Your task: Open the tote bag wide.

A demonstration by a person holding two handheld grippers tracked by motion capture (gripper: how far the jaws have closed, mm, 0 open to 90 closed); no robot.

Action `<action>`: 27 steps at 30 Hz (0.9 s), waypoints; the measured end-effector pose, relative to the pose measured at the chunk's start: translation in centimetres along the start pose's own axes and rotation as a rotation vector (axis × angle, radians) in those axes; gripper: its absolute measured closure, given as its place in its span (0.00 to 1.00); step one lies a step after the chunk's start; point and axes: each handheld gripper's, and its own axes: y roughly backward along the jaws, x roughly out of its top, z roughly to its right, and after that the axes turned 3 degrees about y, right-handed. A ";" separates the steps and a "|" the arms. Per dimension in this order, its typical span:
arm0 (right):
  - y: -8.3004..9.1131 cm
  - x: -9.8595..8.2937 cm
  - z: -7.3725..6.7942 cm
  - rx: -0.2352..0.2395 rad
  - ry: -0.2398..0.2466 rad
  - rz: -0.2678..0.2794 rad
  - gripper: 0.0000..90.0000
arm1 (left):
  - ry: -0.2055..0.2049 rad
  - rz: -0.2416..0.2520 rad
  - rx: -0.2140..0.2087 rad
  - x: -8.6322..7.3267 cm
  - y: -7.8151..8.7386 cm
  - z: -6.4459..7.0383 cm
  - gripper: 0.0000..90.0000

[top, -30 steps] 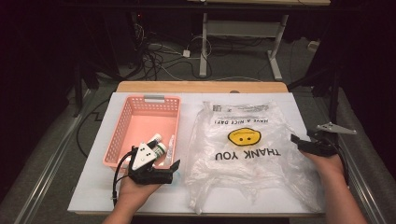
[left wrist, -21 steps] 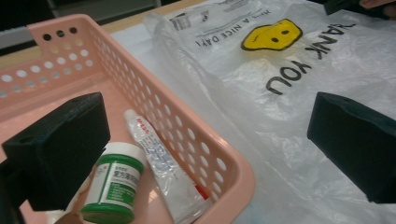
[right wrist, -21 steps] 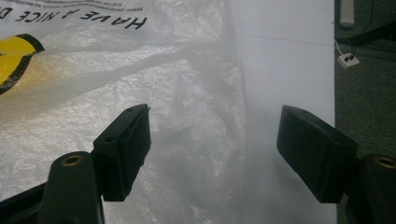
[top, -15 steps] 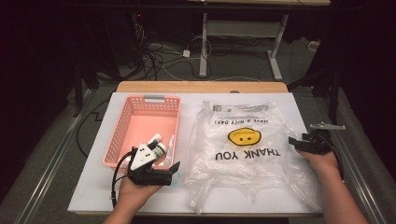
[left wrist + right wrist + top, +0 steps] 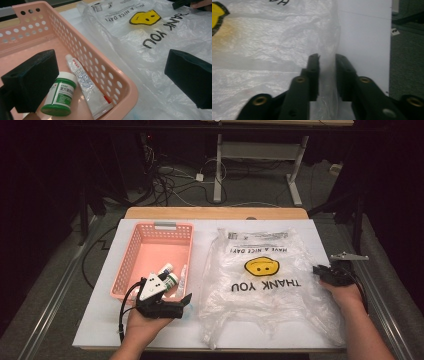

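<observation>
A clear plastic bag (image 5: 260,285) printed with a yellow smiley and "THANK YOU" lies flat on the right half of the white table (image 5: 100,320). To its left stands a pink perforated basket (image 5: 155,226) holding a green-and-white jar (image 5: 62,95) and a white tube (image 5: 85,85). My left gripper (image 5: 175,292) hovers at the basket's near right corner. Its jaws stand wide open (image 5: 110,67) over the basket rim (image 5: 120,82), holding nothing. My right gripper (image 5: 319,270) is at the bag's right edge. Its jaws (image 5: 327,65) are a narrow gap apart, with the bag's edge (image 5: 262,50) running between them.
The white table ends close to the right of the right gripper, with dark floor beyond. A wooden strip (image 5: 215,212) borders the far edge. Cables and a desk frame (image 5: 218,165) lie on the floor behind. Bare white surface lies left of the basket.
My right gripper has shifted slightly left onto the bag's right edge. The left gripper has barely moved beside the basket.
</observation>
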 end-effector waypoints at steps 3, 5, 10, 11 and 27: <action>0.0 0.0 -0.1 0.012 0.011 -0.003 0.96 | -0.004 0.000 -0.007 -0.1 -0.1 0.0 0.00; 0.0 0.0 0.0 0.030 0.017 0.000 1.00 | -0.003 0.002 -0.015 -0.1 -0.1 -0.1 0.00; 0.1 0.0 -0.3 0.019 0.037 0.004 1.00 | -0.009 -0.025 -0.034 -0.2 -0.3 -0.1 0.00; 0.1 0.0 -0.4 0.013 0.043 0.006 1.00 | -0.010 -0.024 -0.033 -0.2 -0.3 -0.1 0.00; 3.4 -2.3 1.5 -0.073 -0.086 0.083 1.00 | -0.034 -0.001 -0.059 0.0 -0.5 0.2 0.00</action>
